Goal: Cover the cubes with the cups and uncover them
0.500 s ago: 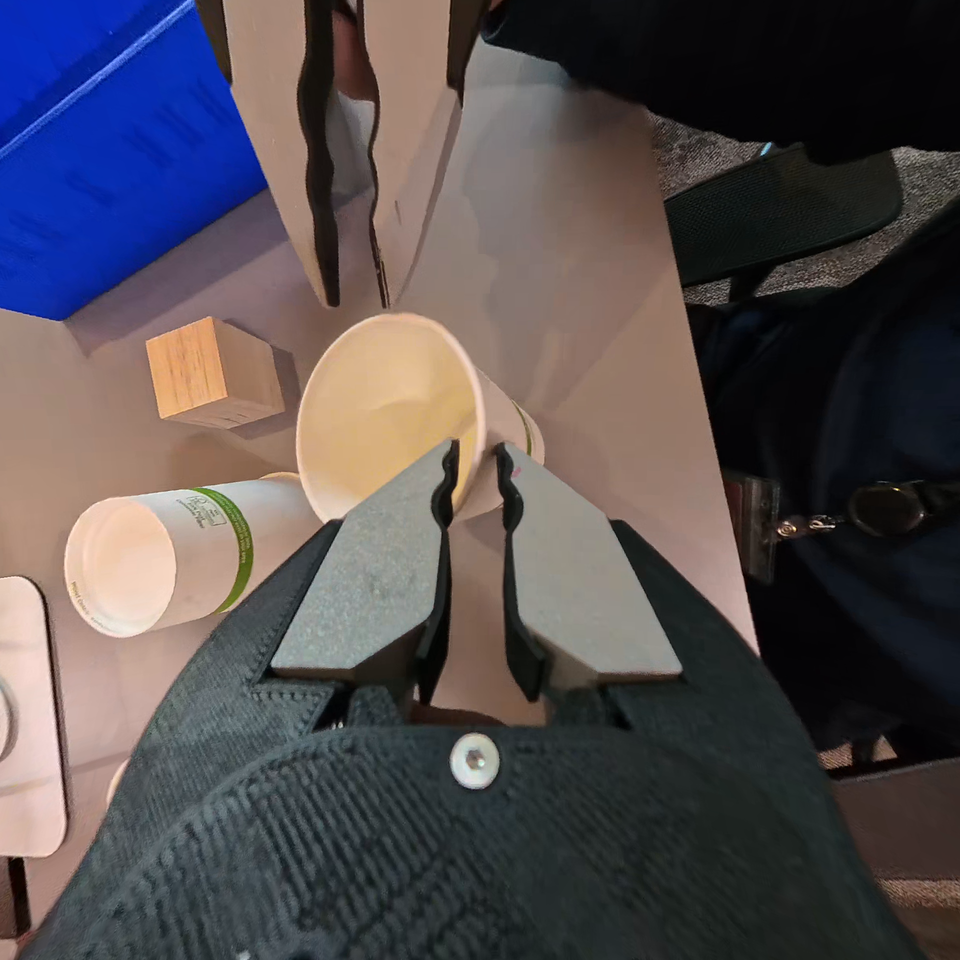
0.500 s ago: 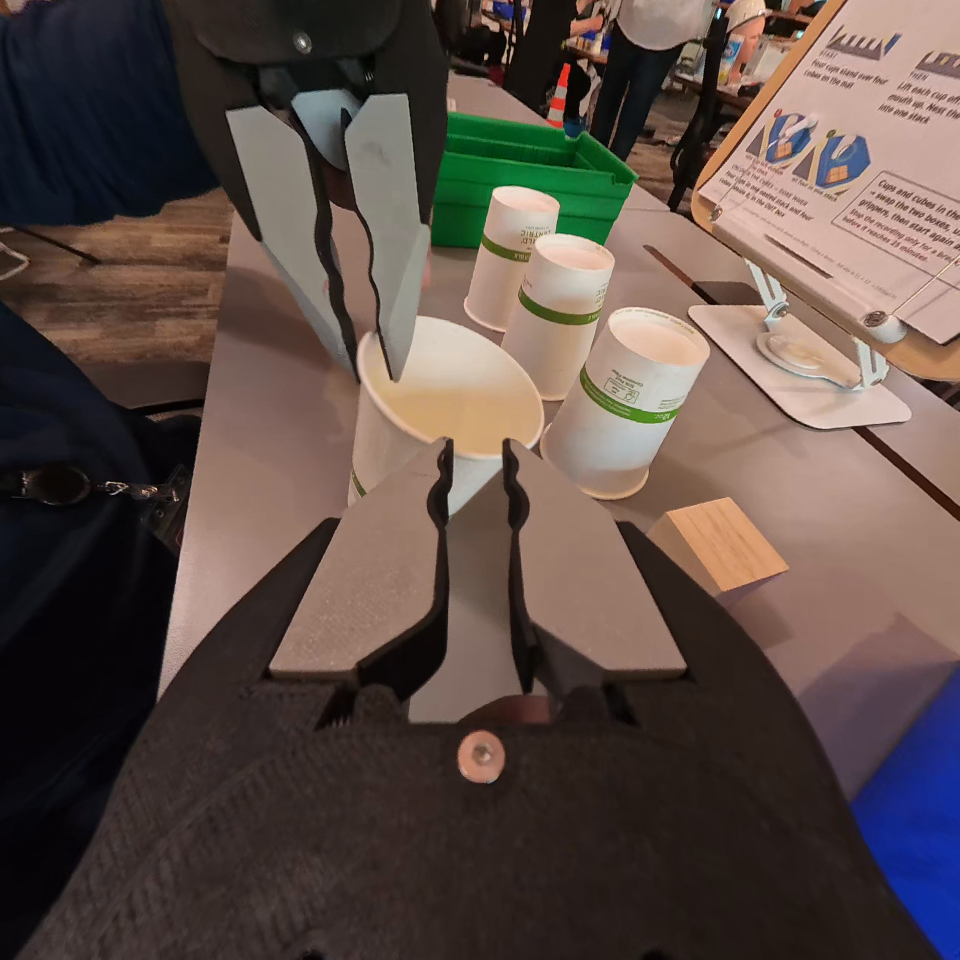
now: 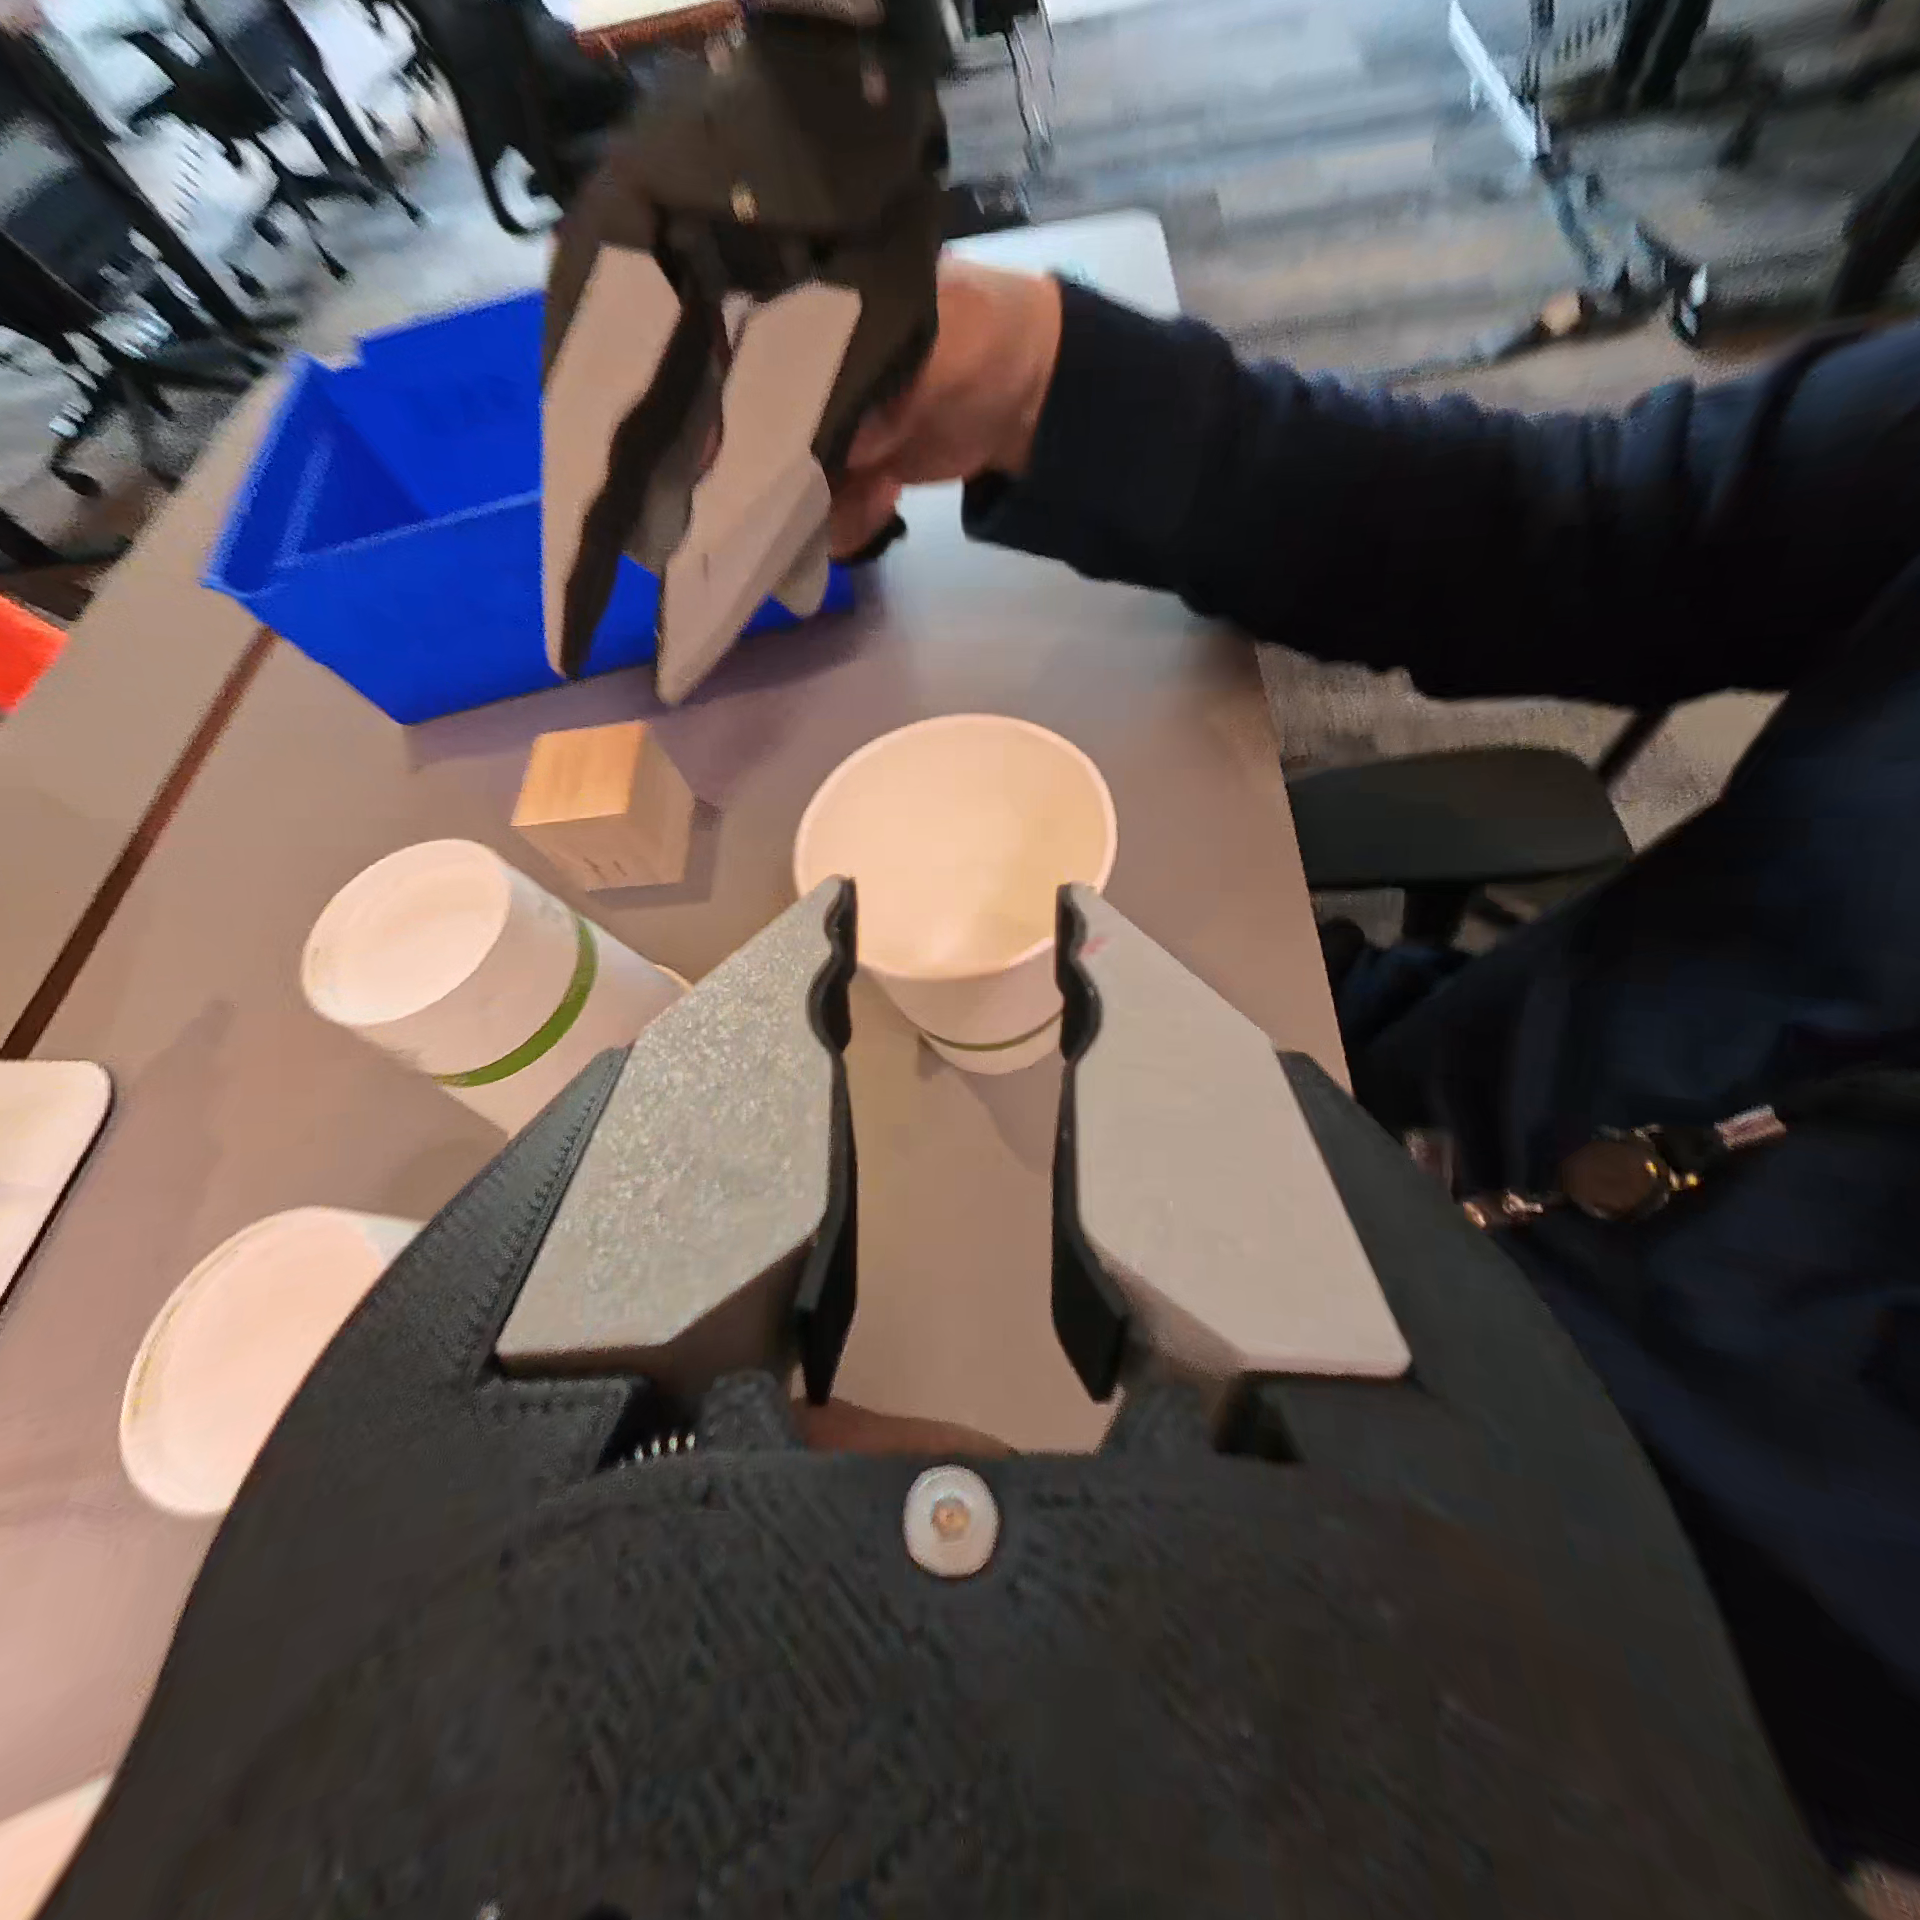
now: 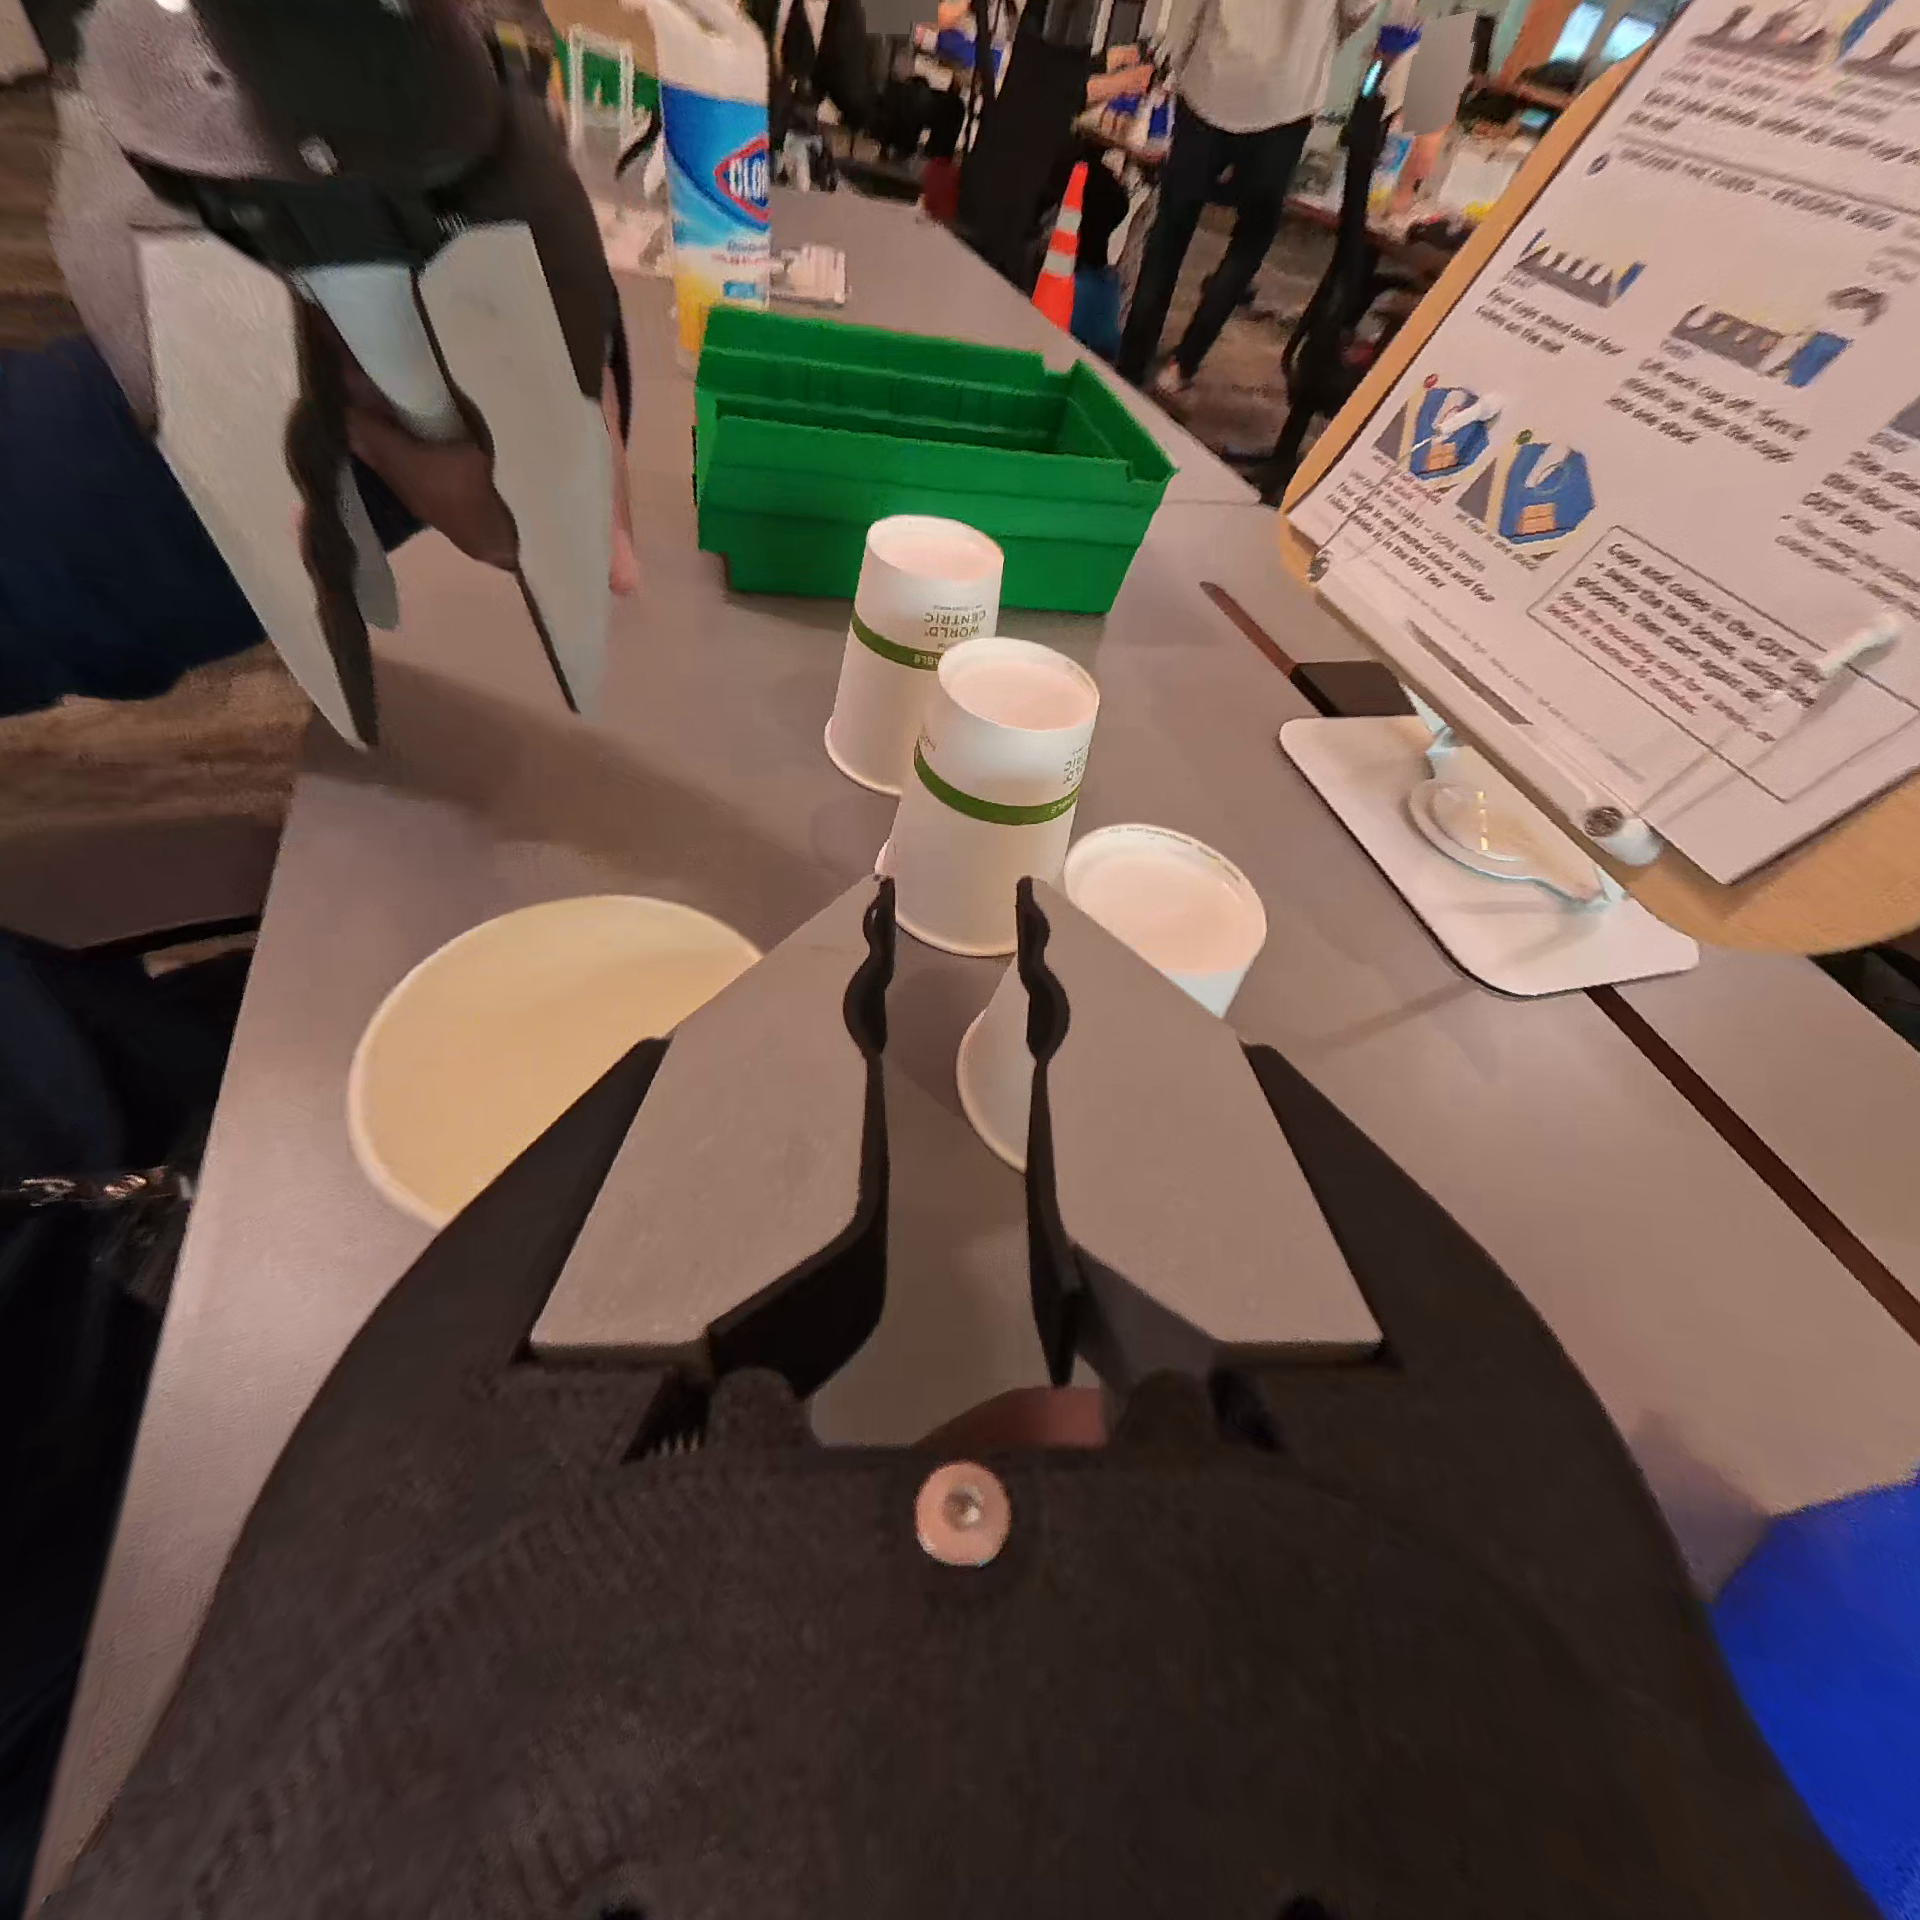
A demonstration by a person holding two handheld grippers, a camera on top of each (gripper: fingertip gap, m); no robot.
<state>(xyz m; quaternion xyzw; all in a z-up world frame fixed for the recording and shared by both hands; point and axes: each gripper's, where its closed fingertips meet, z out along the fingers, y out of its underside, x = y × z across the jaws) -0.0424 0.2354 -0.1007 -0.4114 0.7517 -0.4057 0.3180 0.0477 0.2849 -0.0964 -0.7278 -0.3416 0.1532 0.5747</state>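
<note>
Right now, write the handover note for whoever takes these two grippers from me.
Left gripper: open and empty, hovering above the mouth-up cup, not touching it.
Right gripper: open and empty, raised over the table.
One wooden cube lies bare beside the mouth-up cup, in front of the blue bin.
Three cups stand upside down in a row: far, middle, near. What they hide cannot be seen.
Done: one cube uncovered, its cup turned mouth-up.
Left: lift the three inverted cups.
</note>
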